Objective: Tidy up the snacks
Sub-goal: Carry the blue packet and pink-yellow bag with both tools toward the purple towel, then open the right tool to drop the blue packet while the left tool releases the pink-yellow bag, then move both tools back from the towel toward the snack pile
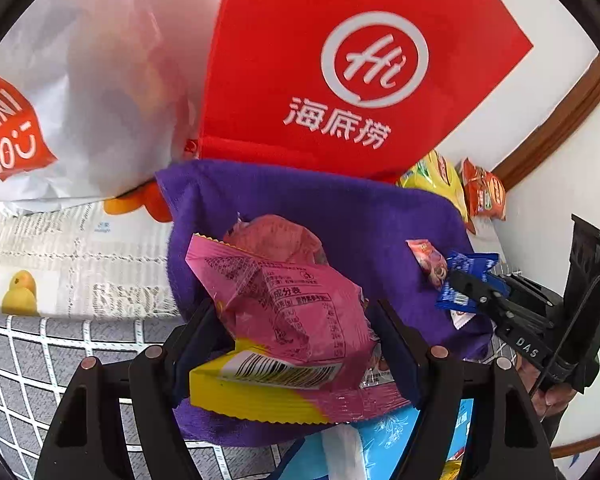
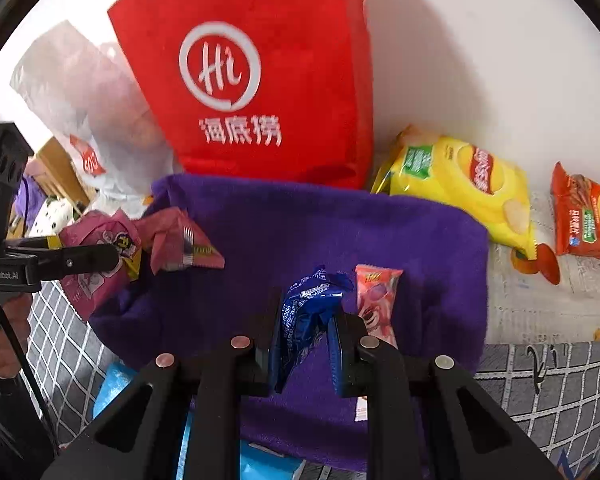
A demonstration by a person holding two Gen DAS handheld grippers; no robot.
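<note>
My left gripper (image 1: 296, 328) is shut on a pink and yellow snack bag (image 1: 288, 316) and holds it over a purple towel (image 1: 340, 220). A second pink packet (image 1: 276, 236) lies just beyond it. My right gripper (image 2: 306, 320) is shut on a small blue snack packet (image 2: 308, 308) above the same towel (image 2: 300, 232). A pink and red packet (image 2: 374, 300) lies on the towel right of the blue one. In the right wrist view the left gripper (image 2: 112, 256) holds its pink bag (image 2: 96, 264) at the towel's left edge.
A red tote bag (image 2: 252, 68) stands behind the towel, a white plastic bag (image 1: 80, 100) left of it. A yellow chip bag (image 2: 460, 184) and an orange snack bag (image 2: 584, 216) lie at the right. A light blue pack (image 1: 388, 440) lies under the towel's near edge.
</note>
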